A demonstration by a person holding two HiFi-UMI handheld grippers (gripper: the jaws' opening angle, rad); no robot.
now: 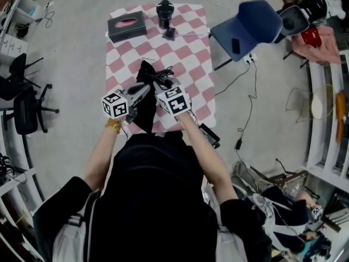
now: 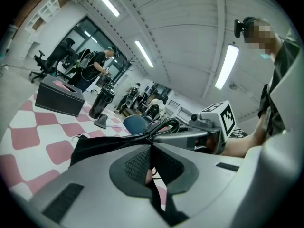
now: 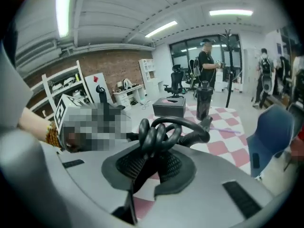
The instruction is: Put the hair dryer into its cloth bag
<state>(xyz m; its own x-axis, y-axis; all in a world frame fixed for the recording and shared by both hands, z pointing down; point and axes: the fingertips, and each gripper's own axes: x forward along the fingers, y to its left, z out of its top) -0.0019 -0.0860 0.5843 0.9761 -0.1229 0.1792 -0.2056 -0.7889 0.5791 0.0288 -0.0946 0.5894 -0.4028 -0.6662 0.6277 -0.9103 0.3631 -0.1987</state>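
My left gripper [image 2: 151, 152] has its jaws closed on the black fabric of the cloth bag [image 2: 107, 144], near its mouth. My right gripper [image 3: 148, 151] is clamped on the coiled black cord [image 3: 159, 127], with some bag fabric under it. The two grippers are just beside each other, and the bag hangs between them over the near edge of the pink checkered cloth [image 1: 191, 59]. A dark box [image 1: 126, 26] and an upright black cylinder [image 1: 164, 12] stand at the far end.
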